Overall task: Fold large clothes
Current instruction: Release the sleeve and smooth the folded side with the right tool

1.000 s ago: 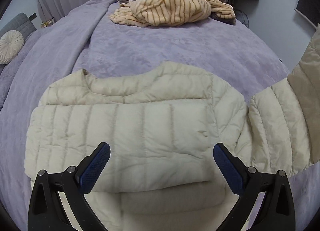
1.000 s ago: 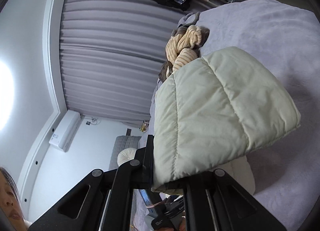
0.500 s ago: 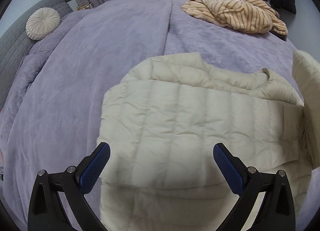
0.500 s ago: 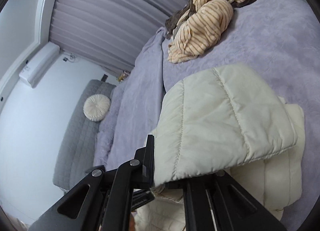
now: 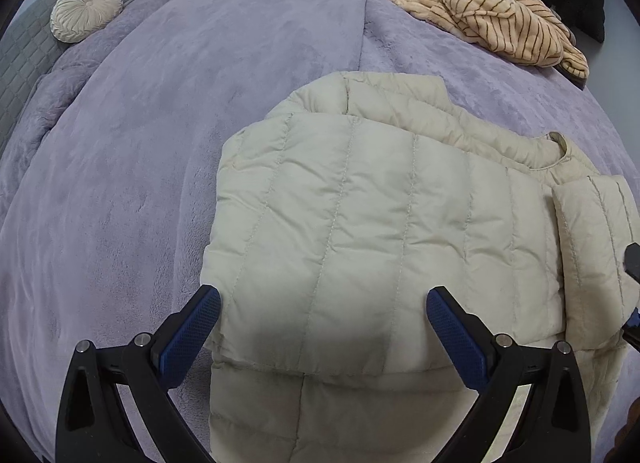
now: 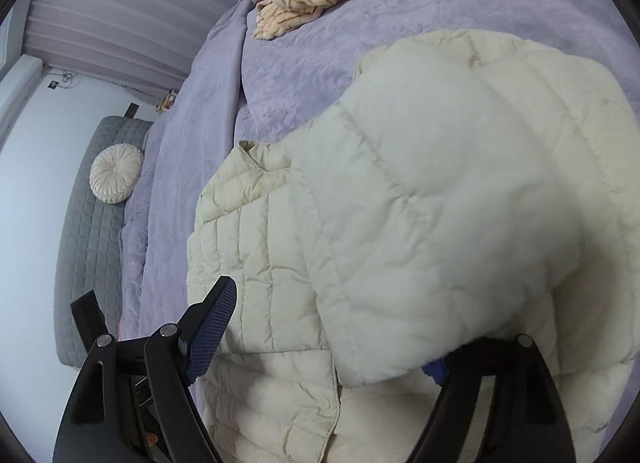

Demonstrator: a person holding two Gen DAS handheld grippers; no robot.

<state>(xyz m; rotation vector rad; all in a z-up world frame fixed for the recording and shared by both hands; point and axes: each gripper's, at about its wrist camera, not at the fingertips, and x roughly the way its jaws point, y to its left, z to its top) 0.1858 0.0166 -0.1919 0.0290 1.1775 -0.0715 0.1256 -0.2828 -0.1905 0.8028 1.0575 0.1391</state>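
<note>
The lavender bed (image 5: 168,135) is carrying the cream puffer jacket (image 5: 360,223) near its front edge, one sleeve (image 6: 440,203) folded across it. A striped garment (image 5: 492,19) is lying at the far edge. You are holding the left gripper (image 5: 324,323) wide open over the jacket; your right gripper (image 6: 332,335) is also spread, its right finger under the sleeve.

bed (image 5: 160,151): lilac plush cover | near edge: cream quilted jacket (image 5: 380,231), folded | far corner: striped fleece garment (image 5: 492,19), heaped | headboard side: round pleated cushion (image 5: 86,9)
</note>
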